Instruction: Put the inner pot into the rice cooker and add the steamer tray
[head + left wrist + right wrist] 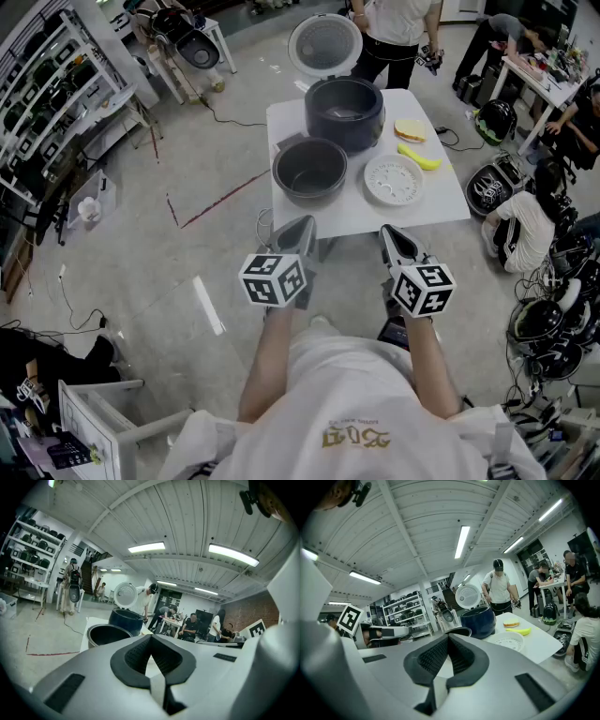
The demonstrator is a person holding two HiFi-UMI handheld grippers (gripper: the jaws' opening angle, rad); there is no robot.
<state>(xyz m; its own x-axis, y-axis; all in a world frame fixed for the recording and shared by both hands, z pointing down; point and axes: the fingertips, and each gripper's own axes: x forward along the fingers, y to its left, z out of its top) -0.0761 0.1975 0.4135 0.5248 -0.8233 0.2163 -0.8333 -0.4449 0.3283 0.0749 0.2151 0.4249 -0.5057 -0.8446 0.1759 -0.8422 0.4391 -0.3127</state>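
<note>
A cluttered workshop with a grey concrete floor holds a small white table (349,217), with shelving (47,84) along the left wall and a person (398,37) standing just behind the table. The rice cooker (344,112) stands at the far side of the table, its lid (324,42) tipped up and back, which leaves the cavity open from above for loading. The inner pot (310,170) sits on the table just in front of the cooker, towards the left, and the white steamer tray (394,179) lies beside it on the right. Each piece therefore seems laid out on the side of the hand likely to take it. A banana (419,157) and a slice of bread (410,130) rest further right, apart from the task's pieces. The left gripper (305,225) and the right gripper (389,231) hover side by side short of the near table edge, roughly level and aimed at the table. Each has its jaws pressed together with nothing between them. Neither the pot nor the tray has been touched, so the task appears not yet begun.
</note>
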